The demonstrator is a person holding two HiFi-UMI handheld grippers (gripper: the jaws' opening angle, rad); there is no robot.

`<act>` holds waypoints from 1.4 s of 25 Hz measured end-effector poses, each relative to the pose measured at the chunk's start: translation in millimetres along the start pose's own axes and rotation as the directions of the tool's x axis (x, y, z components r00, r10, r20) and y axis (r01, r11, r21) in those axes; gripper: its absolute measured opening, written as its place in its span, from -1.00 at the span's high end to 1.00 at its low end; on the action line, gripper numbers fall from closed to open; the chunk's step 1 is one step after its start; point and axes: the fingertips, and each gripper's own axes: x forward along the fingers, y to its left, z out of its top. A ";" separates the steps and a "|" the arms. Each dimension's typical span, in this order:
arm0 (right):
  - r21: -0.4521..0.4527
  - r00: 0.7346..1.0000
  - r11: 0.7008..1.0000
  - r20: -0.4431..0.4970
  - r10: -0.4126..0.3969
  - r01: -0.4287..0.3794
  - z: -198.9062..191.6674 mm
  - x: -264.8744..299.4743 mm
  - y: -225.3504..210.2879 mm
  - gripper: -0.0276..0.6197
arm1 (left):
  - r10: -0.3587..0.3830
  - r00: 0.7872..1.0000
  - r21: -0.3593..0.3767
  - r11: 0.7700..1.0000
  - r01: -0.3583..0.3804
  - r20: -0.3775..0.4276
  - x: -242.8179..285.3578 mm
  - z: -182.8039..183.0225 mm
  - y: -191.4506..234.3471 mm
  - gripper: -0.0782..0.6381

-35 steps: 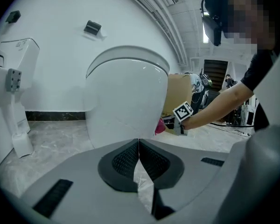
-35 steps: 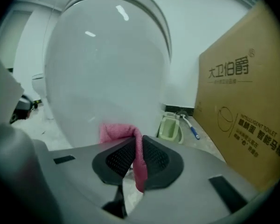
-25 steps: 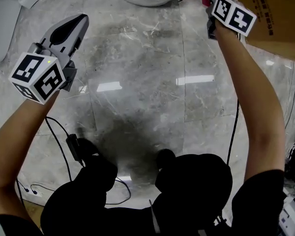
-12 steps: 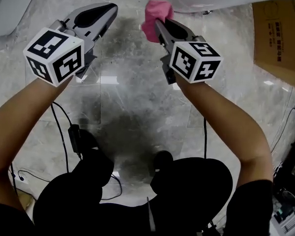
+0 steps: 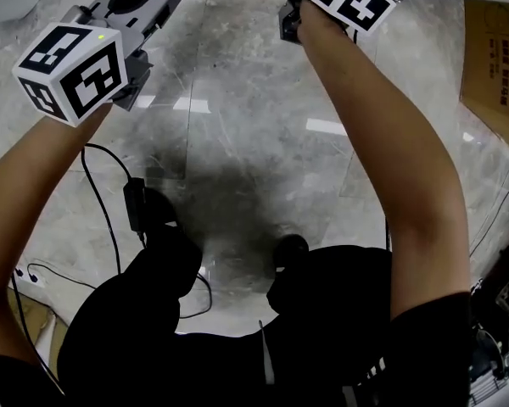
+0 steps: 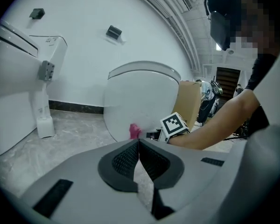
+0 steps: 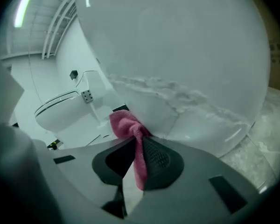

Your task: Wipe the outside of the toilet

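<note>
My right hand-held gripper [image 7: 136, 139] clenched the pink cloth [image 7: 123, 124], which was pressed on the toilet [image 7: 186, 69]'s lower outer wall, straight ahead of the jaws. My left hand-held gripper [image 6: 139, 146], clenched on nothing, hung farther from the toilet.

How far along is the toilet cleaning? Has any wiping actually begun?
Done: the right tongs are shut on the crumpled pink cloth. In hand: the cloth sits against the lower side of the glossy white toilet bowl, so wiping looks under way. Left: no trace shows which parts are already wiped, so probably most of the outside. The left tongs are shut and empty.
</note>
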 end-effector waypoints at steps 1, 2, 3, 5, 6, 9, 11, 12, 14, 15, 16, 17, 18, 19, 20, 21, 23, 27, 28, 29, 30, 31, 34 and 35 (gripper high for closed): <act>0.007 1.000 1.000 0.001 -0.005 0.005 -1.2 -0.3 -0.6 0.72 | 0.006 1.000 -0.006 1.000 -0.006 0.001 -2.2 -1.4 0.6 0.74; 0.001 1.000 1.000 0.001 -0.007 0.007 -2.3 -1.2 -1.1 0.72 | 0.008 1.000 -0.008 1.000 -0.008 0.000 -3.2 -2.7 0.1 0.74; -0.008 1.000 1.000 0.001 -0.010 0.010 -2.9 -2.9 -2.6 0.72 | 0.007 1.000 -0.006 1.000 -0.007 -0.003 -2.9 -3.6 -1.6 0.74; -0.023 1.000 0.999 -0.007 -0.025 0.025 -4.1 -8.3 -11.1 0.72 | -0.001 1.000 0.002 1.000 0.001 -0.010 0.9 -4.3 -7.2 0.74; -0.030 0.999 0.999 -0.015 -0.039 0.039 -5.7 -12.2 -19.4 0.72 | -0.007 1.000 0.006 1.000 0.007 -0.014 4.1 -4.2 -10.7 0.74; -0.068 0.996 0.995 -0.045 -0.074 0.071 -12.1 -27.6 -48.9 0.72 | -0.038 0.999 0.031 0.999 0.039 -0.026 17.7 -1.3 -23.2 0.74; -0.116 0.995 0.991 -0.067 -0.072 0.064 -15.8 -39.2 -64.6 0.72 | -0.057 0.998 0.044 0.997 0.058 -0.025 27.4 2.6 -32.4 0.74; -0.141 0.995 0.988 -0.078 -0.070 0.058 -16.6 -44.7 -72.4 0.72 | -0.065 0.998 0.048 0.997 0.066 -0.024 32.4 4.9 -36.8 0.74; -0.186 0.993 0.982 -0.096 -0.063 0.044 -16.1 -54.3 -86.7 0.72 | -0.083 0.996 0.058 0.995 0.084 -0.025 43.2 8.7 -45.2 0.74; -0.207 0.993 0.978 -0.105 -0.057 0.034 -15.6 -58.6 -92.2 0.72 | -0.091 0.995 0.063 0.994 0.093 -0.027 48.1 9.6 -49.1 0.74; -0.227 0.992 0.974 -0.113 -0.052 0.025 -15.2 -62.9 -96.9 0.72 | -0.098 0.995 0.066 0.993 0.099 -0.030 52.7 10.0 -52.7 0.74; -0.239 0.992 0.971 -0.119 -0.051 0.021 -14.3 -67.3 -102.3 0.72 | -0.103 0.994 0.068 0.992 0.105 -0.032 57.1 10.4 -55.9 0.74; -0.243 0.991 0.970 -0.120 -0.057 0.026 -12.0 -72.0 -110.0 0.72 | -0.107 0.994 0.069 0.992 0.109 -0.032 61.7 11.2 -58.7 0.74; -0.240 0.991 0.970 -0.116 -0.072 0.043 -8.3 -76.9 -120.6 0.72 | -0.111 0.993 0.069 0.991 0.113 -0.031 66.3 12.1 -60.9 0.74; -0.234 0.990 0.970 -0.107 -0.095 0.068 -3.4 -81.8 -133.7 0.72 | -0.116 0.993 0.068 0.991 0.117 -0.030 70.7 12.6 -62.7 0.74; -0.235 0.988 0.968 -0.100 -0.119 0.093 2.0 -86.2 -147.5 0.72 | -0.120 0.992 0.067 0.990 0.122 -0.030 74.5 12.0 -64.2 0.74; -0.273 0.984 0.955 -0.099 -0.151 0.119 13.2 -91.9 -170.2 0.72 | -0.128 0.991 0.065 0.989 0.130 -0.035 81.2 8.5 -66.6 0.74; -0.326 0.978 0.929 -0.052 -0.204 0.176 48.4 -97.6 -205.3 0.73 | -0.135 0.990 0.067 0.988 0.138 -0.049 91.1 4.4 -69.0 0.74; -0.318 0.976 0.927 -0.028 -0.217 0.197 61.0 -98.2 -214.9 0.73 | -0.136 0.989 0.068 0.988 0.139 -0.053 91.5 4.3 -70.1 0.74; -0.313 0.973 0.925 -0.009 -0.229 0.215 74.2 -97.9 -223.9 0.73 | -0.137 0.989 0.071 0.987 0.141 -0.059 91.1 3.8 -71.3 0.74; -0.300 0.971 0.925 0.008 -0.240 0.231 87.4 -97.0 -232.6 0.73 | -0.140 0.988 0.077 0.986 0.145 -0.064 90.4 2.6 -72.4 0.74; -0.270 0.968 0.930 0.024 -0.250 0.247 100.5 -96.0 -240.7 0.73 | -0.144 0.987 0.089 0.985 0.150 -0.070 89.6 0.6 -73.0 0.74; -0.180 0.956 0.939 0.070 -0.283 0.291 134.6 -92.6 -257.4 0.73 | -0.145 0.986 0.129 0.979 0.155 -0.085 86.9 -11.0 -68.1 0.74; -0.175 0.954 0.938 0.075 -0.291 0.300 140.8 -90.8 -258.7 0.73 | -0.137 0.987 0.131 0.980 0.147 -0.087 85.6 -14.5 -64.2 0.74</act>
